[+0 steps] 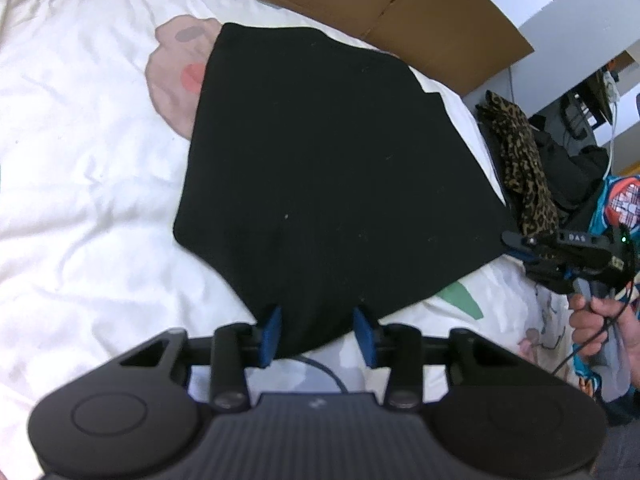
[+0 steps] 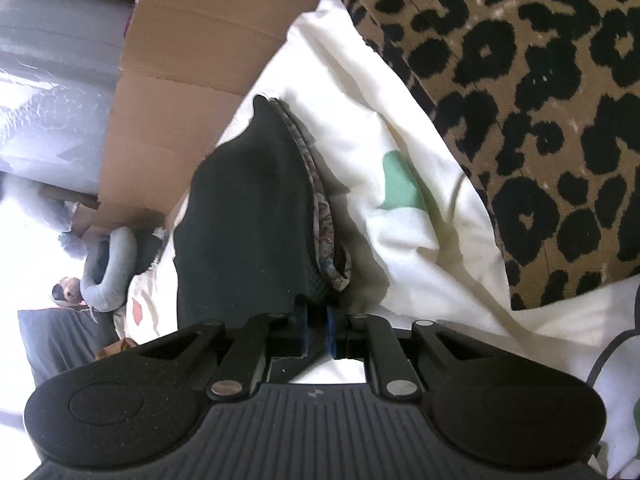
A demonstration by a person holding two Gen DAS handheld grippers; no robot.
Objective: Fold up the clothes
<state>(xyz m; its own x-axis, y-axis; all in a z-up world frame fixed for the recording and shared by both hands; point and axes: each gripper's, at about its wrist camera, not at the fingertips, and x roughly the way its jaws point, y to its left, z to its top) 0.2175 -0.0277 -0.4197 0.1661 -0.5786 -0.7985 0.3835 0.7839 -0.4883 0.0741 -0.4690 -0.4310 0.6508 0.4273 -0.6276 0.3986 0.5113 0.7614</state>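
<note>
A black garment (image 1: 320, 168) is lying spread across the middle of the left wrist view on a white sheet (image 1: 80, 160). The left gripper (image 1: 318, 330) is holding its near edge, blue pads partly apart with cloth bunched between them. In the right wrist view, the right gripper (image 2: 317, 326) is pinching the garment's edge, jaws nearly closed. A leopard cloth (image 2: 540, 100) is filling the upper right; it seems to be resting on the sheet.

A white printed bedsheet (image 1: 80, 152) is spreading ahead of the tongs, brown cardboard (image 1: 400, 8) is standing beyond it against a pale wall (image 1: 568, 4), and bright daylight is washing out the room's far left side.
</note>
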